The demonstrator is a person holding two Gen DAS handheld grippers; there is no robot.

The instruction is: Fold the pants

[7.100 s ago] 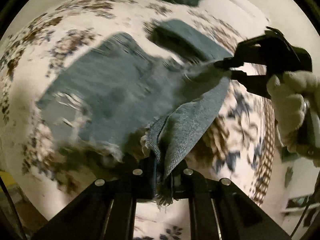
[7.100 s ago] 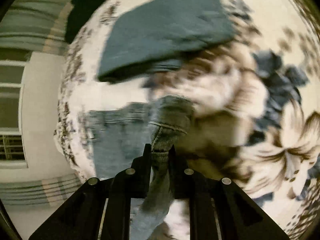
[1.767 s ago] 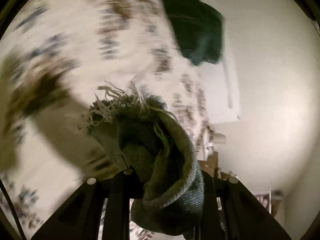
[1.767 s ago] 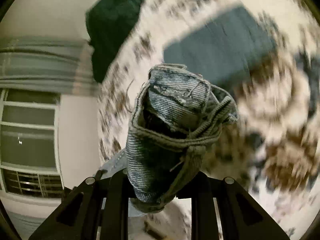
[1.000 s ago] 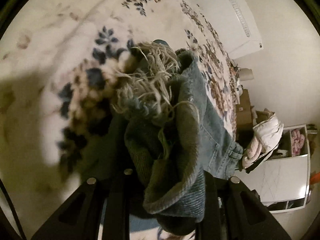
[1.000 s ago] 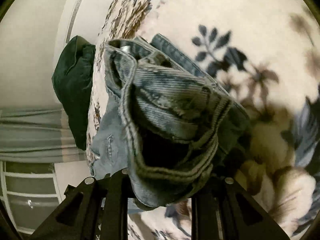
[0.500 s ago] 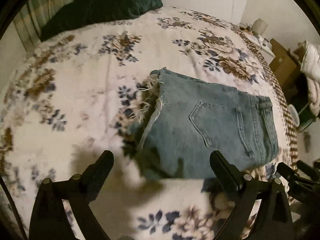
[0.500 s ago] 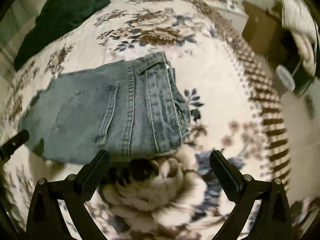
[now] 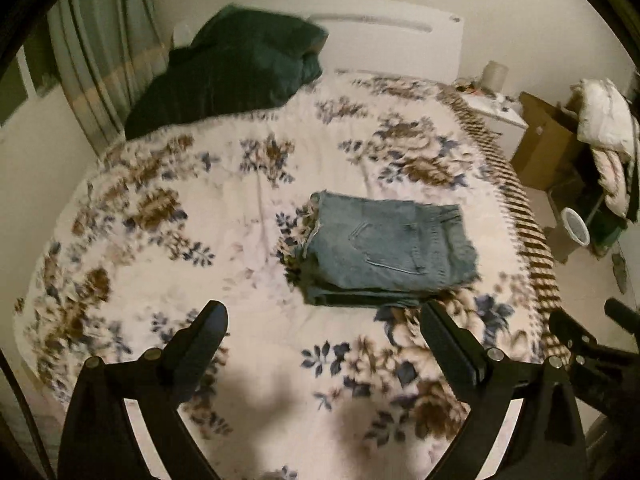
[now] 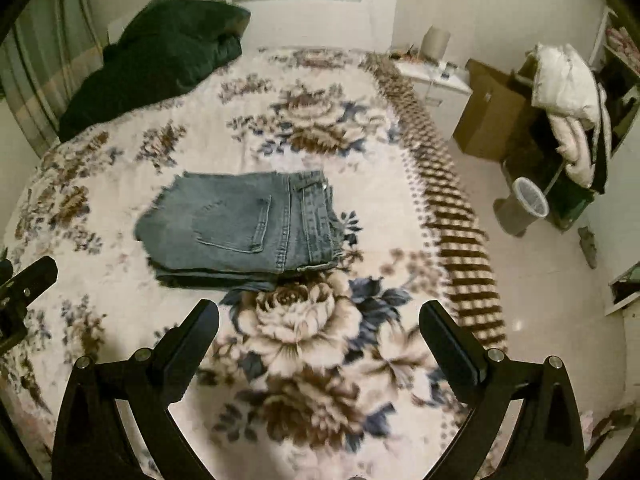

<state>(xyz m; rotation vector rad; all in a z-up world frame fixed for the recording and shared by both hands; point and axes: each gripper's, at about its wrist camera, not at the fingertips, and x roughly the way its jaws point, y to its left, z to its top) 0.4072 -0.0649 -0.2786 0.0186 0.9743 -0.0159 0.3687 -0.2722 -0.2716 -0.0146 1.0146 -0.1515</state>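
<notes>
The blue denim pants [image 9: 384,248] lie folded in a flat stack on the flowered bedspread [image 9: 168,240], back pocket up, frayed hem to the left and waistband to the right. They also show in the right wrist view [image 10: 240,228]. My left gripper [image 9: 324,316] is open and empty, held above the bed short of the pants. My right gripper [image 10: 320,316] is open and empty, also well back from the pants. The right gripper's body [image 9: 580,344] shows at the left view's right edge, the left gripper's body [image 10: 24,284] at the right view's left edge.
A dark green pillow [image 9: 232,68] lies at the head of the bed by the curtain. Right of the bed stand a white nightstand [image 10: 436,76], a cardboard box [image 10: 488,112], a white bin [image 10: 528,200] and a chair heaped with white bedding [image 10: 568,92].
Both grippers held bunched ends of the pants, laid them on the bed, opened and let go. Since half a second ago both have drawn back and up from the folded stack.
</notes>
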